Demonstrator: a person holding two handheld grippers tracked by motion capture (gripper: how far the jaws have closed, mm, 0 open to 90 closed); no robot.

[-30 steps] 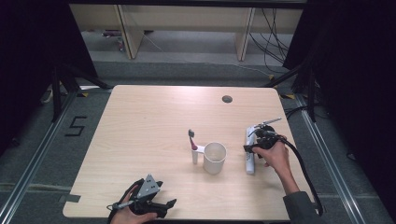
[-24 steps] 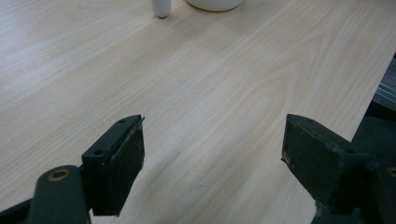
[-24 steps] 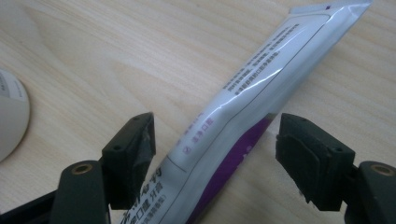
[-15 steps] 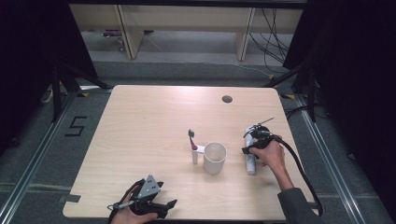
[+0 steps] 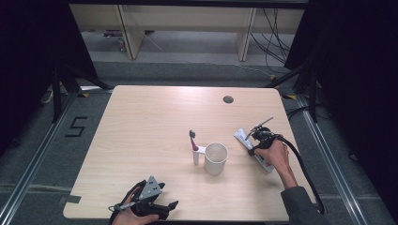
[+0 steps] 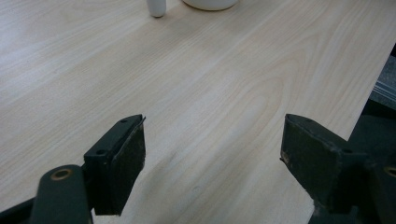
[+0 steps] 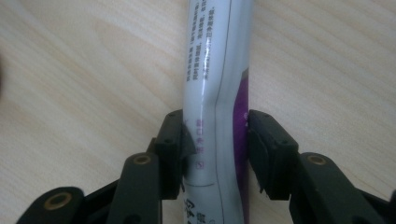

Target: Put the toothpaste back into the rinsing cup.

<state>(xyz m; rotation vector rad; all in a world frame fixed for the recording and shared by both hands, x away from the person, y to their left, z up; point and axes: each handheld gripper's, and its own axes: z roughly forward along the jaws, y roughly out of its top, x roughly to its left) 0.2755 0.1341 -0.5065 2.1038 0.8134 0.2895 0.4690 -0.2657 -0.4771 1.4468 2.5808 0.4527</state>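
Looking at where we are: the right gripper point(image 7: 215, 140) has its jaws either side of the toothpaste tube point(image 7: 219, 84), which lies flat on the table point(image 5: 141, 140) at the right of the high view, just right of the white cup point(image 5: 216, 158). In the right gripper view the jaws have just been closing, and both pads now sit against the tube's sides, the left one pressing a slight dent into it, so we'd call that a grip on the tube. It isn't off the wood yet as far as we can tell, so the pick-up is barely started. The left gripper point(image 5: 149, 202) is parked at the bottom left of the high view, well apart from everything, and in the left gripper view its jaws stand wide with nothing but bare tabletop between them. A toothbrush point(image 5: 193, 146) stands just left of the cup, bristle end toward the top of the frame; whether it touches the cup we can't tell. Our guess is the tube and brush are headed into the cup, which looks empty from above. So: grasp about done, lift and placing all left, brush untouched.
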